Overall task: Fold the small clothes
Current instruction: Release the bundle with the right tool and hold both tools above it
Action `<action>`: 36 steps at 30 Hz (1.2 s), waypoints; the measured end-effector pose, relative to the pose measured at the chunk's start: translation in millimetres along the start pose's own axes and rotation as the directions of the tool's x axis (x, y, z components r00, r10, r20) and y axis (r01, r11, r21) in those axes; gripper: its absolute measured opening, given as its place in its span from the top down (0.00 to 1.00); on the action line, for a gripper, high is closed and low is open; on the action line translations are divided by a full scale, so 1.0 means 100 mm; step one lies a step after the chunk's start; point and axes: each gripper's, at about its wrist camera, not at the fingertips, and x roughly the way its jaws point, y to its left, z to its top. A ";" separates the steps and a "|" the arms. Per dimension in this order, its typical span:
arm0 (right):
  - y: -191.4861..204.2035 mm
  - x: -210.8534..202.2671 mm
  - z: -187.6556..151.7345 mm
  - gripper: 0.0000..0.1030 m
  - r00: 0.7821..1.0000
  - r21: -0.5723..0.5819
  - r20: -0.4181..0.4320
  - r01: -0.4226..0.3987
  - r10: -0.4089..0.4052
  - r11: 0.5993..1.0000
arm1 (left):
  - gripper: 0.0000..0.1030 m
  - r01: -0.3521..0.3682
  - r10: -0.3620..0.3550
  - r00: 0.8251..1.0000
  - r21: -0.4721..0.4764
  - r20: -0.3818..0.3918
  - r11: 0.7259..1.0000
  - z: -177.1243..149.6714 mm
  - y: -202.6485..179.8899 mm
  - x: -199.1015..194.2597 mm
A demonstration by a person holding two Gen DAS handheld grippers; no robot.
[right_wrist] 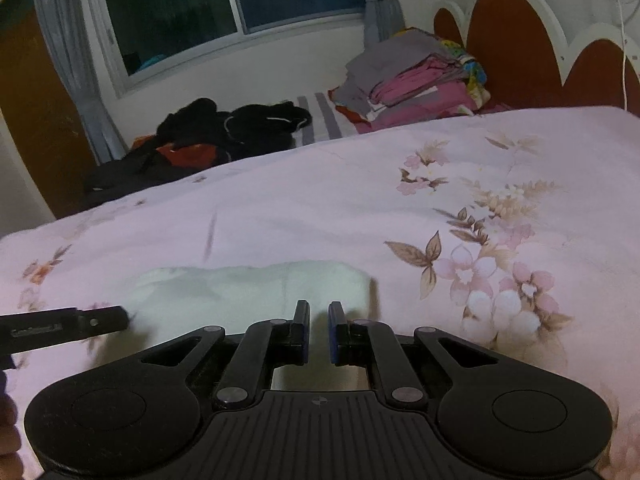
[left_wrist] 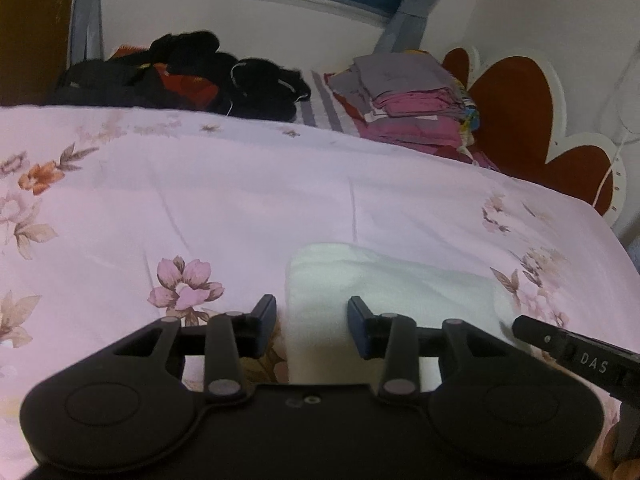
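A small white cloth [left_wrist: 380,276] [right_wrist: 240,292] lies folded into a flat rectangle on the pink floral bedspread [left_wrist: 240,200] [right_wrist: 320,200]. My left gripper [left_wrist: 312,306] hovers over the cloth's left part, open, with nothing pinched between its pads. My right gripper [right_wrist: 319,309] sits over the cloth's right part with its jaws almost together, only a narrow slit between them, and no fabric lifted in them. One black finger of the right gripper [left_wrist: 532,328] shows at the right edge of the left wrist view. A finger of the left gripper [right_wrist: 108,316] shows at the left edge of the right wrist view.
A stack of folded pink and grey clothes [left_wrist: 412,96] [right_wrist: 420,80] sits at the far side by the red-brown headboard [left_wrist: 520,112] [right_wrist: 504,40]. A heap of dark clothes [left_wrist: 200,72] [right_wrist: 224,128] lies under the window [right_wrist: 200,0].
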 end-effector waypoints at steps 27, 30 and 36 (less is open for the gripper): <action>0.08 -0.75 -0.75 0.92 0.999 -0.134 -0.036 0.000 -0.005 0.991 | 0.59 0.077 -0.068 0.992 0.083 -0.102 0.994 -0.82 0.02 -0.59; 0.12 -0.84 -0.95 0.92 0.998 -0.148 -0.065 -0.001 -0.009 0.989 | 0.59 0.089 -0.079 0.989 0.074 -0.126 0.993 -0.97 0.04 -0.63; 0.08 -0.97 -1.23 0.92 0.994 -0.110 -0.105 0.014 -0.025 0.994 | 0.59 0.125 -0.119 0.981 0.030 -0.156 0.992 -1.13 0.12 -0.68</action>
